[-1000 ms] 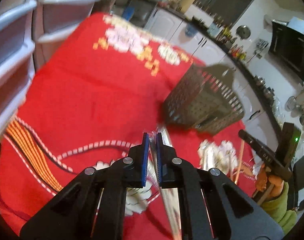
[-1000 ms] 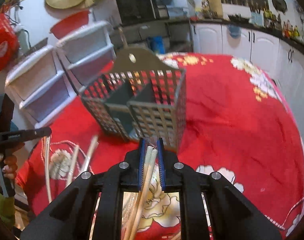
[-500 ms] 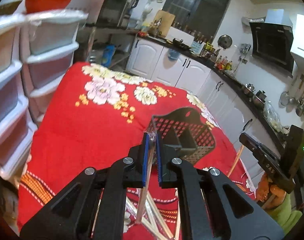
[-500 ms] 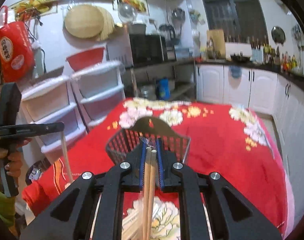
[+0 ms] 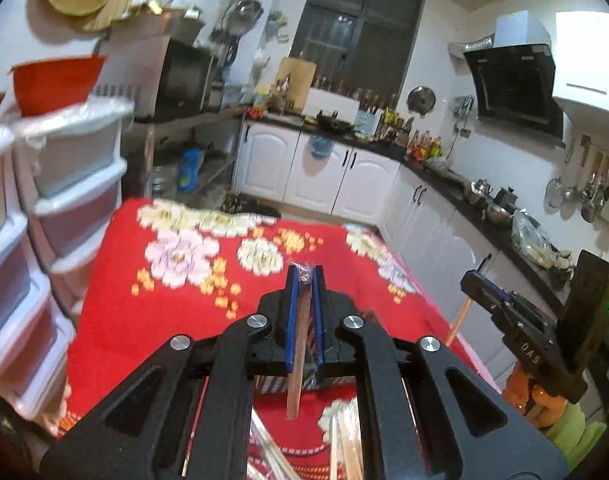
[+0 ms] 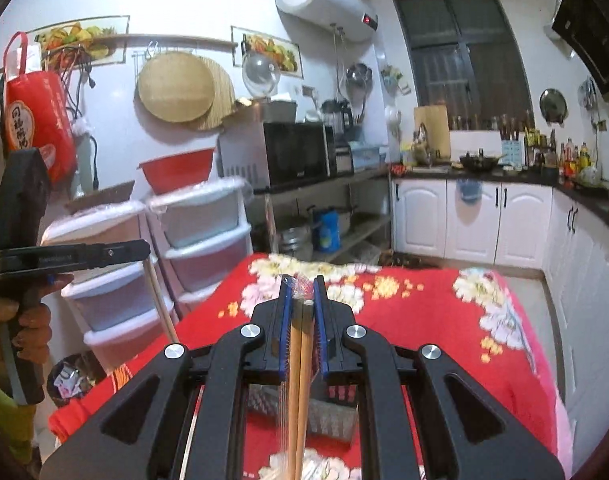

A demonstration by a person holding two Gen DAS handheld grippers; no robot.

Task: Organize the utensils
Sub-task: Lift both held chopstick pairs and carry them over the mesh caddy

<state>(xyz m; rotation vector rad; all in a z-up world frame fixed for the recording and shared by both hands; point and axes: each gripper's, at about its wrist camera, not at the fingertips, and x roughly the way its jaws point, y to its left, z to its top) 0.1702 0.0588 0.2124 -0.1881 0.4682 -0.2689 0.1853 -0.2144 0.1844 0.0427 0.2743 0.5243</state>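
Black claw [image 5: 304, 276], blue pads [image 5: 290, 320], silver screws

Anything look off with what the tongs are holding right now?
Nothing damaged or spilled. Left tongs grip one chopstick hanging slightly slanted; right tongs hold a wrapped chopstick pair above the gray utensil basket. More chopsticks lie loose on the red tablecloth.

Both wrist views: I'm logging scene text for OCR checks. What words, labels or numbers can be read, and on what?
"DAS": white letters on the right gripper body, seen in the left wrist view.
Red bag on the wall: large Chinese characters in a cream oval, too blurred to read reliably.
Left gripper side label: too small.
Counter bottles: labels unreadable.
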